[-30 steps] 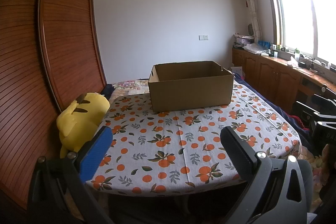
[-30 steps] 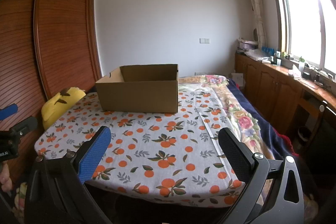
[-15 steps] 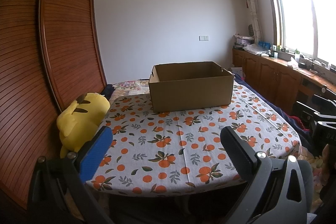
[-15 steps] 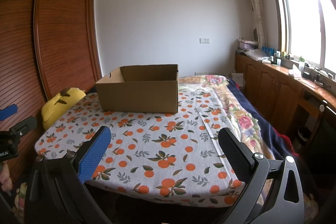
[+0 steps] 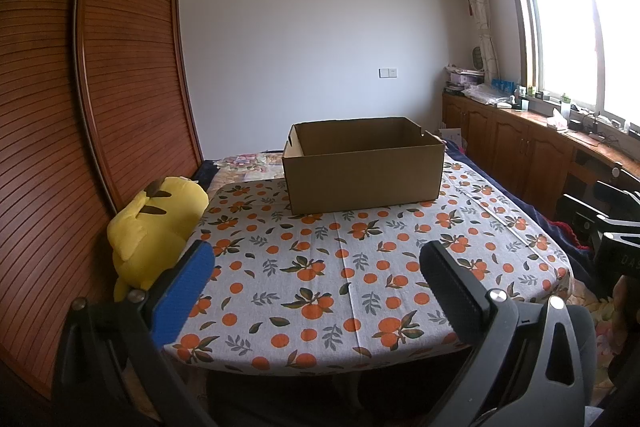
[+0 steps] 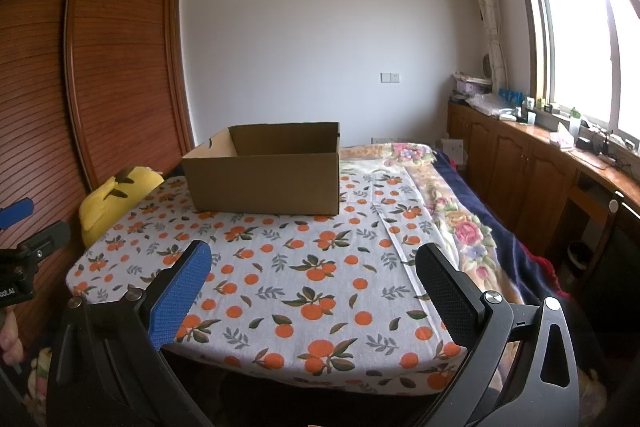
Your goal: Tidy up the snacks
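Cardboard box point(image 5: 362, 169), light and stiff, waits at the worktop's point(image 5: 320, 267) far edge; my grippers point(image 5: 316, 281) point(image 6: 312, 285) spread wide, empty.

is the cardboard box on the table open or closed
Open: the cardboard box has no lid or flaps over it, and its inner walls show. Contents cannot be told.

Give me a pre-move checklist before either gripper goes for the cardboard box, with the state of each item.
1. Left gripper open and holding nothing: ok.
2. Right gripper open and holding nothing: ok.
3. Cardboard box upright, top open: ok.
4. Snacks in view: not ok, none show on the tablecloth.
5. Box contents: cannot tell, the near wall hides the floor.
6. Path to the box unobstructed: ok; yellow plush toy sits off the table's left edge.
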A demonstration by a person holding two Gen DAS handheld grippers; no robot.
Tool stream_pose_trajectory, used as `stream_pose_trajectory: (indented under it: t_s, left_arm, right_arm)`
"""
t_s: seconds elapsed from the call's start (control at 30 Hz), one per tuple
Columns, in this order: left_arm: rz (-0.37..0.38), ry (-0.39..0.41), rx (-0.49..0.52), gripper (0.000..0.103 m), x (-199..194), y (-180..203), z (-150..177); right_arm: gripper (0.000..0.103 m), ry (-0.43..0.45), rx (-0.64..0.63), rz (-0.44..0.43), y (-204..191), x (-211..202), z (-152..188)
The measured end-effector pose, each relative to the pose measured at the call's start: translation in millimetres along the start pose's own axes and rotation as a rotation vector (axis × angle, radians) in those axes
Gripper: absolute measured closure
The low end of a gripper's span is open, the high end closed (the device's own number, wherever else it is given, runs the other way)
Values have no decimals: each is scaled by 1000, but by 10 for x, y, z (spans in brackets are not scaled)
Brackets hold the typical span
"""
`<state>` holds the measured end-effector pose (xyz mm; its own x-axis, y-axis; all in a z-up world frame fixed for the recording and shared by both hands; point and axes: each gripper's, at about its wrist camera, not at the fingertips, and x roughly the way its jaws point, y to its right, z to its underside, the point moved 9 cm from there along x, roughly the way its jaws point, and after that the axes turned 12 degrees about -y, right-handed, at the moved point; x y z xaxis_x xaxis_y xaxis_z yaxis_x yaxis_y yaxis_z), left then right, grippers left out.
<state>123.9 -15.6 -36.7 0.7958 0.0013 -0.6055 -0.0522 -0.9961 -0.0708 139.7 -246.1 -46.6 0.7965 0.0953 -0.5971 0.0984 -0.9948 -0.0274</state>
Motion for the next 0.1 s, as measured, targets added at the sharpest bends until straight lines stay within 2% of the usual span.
stream_pose_trajectory:
  t_s: [0.1]
  left_arm:
    - [1,0,-1,0,-1,2,1]
  right_arm:
    - [0,0,0,1,-1,-3,1]
